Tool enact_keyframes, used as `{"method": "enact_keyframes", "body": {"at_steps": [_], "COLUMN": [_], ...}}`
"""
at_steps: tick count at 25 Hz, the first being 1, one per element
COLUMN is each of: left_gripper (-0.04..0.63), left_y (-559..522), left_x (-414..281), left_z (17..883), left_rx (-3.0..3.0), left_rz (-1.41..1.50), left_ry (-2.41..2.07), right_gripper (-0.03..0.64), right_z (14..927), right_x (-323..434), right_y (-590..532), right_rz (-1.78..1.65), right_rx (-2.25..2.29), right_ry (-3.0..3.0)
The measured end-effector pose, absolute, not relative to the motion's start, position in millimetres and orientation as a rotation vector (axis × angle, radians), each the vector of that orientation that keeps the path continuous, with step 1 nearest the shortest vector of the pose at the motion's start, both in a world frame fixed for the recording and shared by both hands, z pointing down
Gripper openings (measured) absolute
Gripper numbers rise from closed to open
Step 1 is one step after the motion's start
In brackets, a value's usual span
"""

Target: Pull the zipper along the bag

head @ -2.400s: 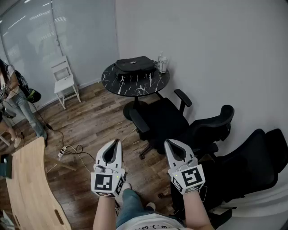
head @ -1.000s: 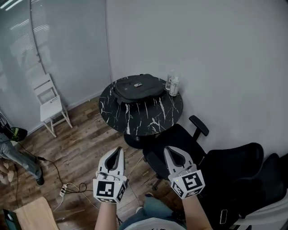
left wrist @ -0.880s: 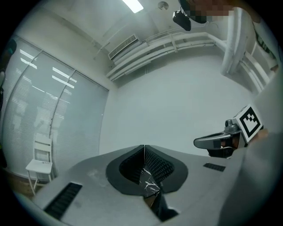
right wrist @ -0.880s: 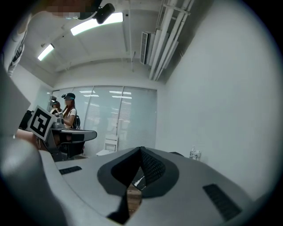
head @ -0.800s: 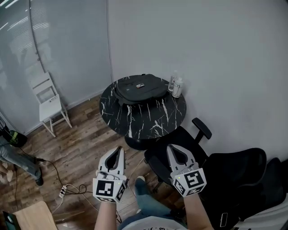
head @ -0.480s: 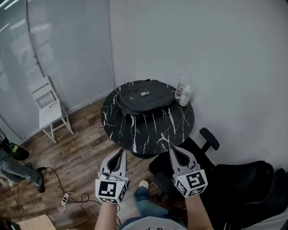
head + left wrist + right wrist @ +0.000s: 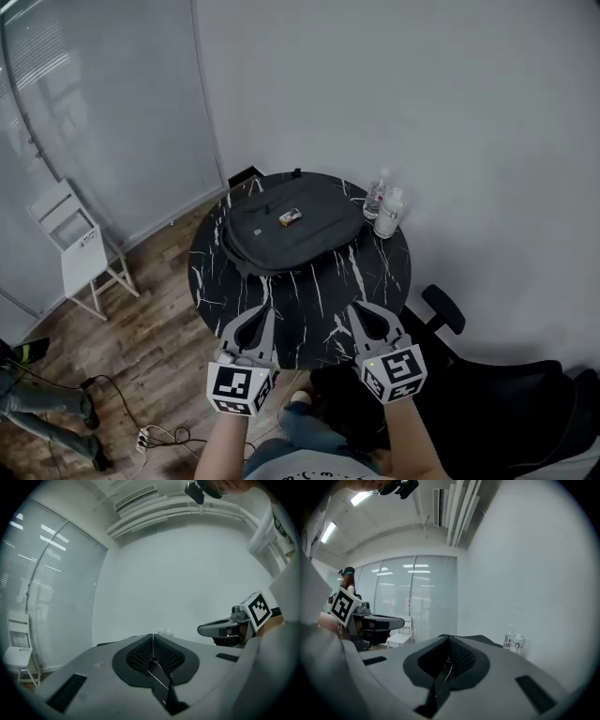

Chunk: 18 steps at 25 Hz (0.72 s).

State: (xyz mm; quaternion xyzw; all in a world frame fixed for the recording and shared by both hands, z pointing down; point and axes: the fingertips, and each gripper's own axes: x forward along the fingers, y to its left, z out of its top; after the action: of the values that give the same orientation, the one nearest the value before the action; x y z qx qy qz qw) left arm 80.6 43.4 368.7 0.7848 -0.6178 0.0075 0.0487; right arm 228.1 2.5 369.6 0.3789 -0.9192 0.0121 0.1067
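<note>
Head view: my left gripper and right gripper hover over the near edge of a round table.
Both are clenched on nothing; the bag lies mid-table beyond them, its zipper untouched, so all the pulling remains.

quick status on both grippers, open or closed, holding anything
Left gripper: closed, holding nothing.
Right gripper: closed, holding nothing.
</note>
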Motion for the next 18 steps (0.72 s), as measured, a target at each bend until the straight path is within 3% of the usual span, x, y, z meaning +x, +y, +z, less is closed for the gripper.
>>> {"method": "enact_keyframes", "body": {"at_steps": [10, 13, 18], "left_gripper": [0.023, 0.124, 0.13], "left_y": [-47.8, -74.8, -127.3], "left_x": [113.7, 132.7, 157.8], "left_z": [421.6, 436.3, 470.3], "left_rx": [2.369, 2.401, 2.431], "left_rz": [0.214, 0.287, 0.471], "left_ry": [-1.691, -1.613, -1.6], "right_gripper": [0.052, 0.052, 0.052], "right_z": [414.9, 429.9, 458.8], "right_x": [236.9, 244.0, 250.1], "right_y": [-75.2, -94.5, -127.3], "right_rz": [0.156, 0.225, 0.297], "right_rx": [1.11, 1.129, 1.126], "right_ry": [-2.62, -2.6, -2.541]}}
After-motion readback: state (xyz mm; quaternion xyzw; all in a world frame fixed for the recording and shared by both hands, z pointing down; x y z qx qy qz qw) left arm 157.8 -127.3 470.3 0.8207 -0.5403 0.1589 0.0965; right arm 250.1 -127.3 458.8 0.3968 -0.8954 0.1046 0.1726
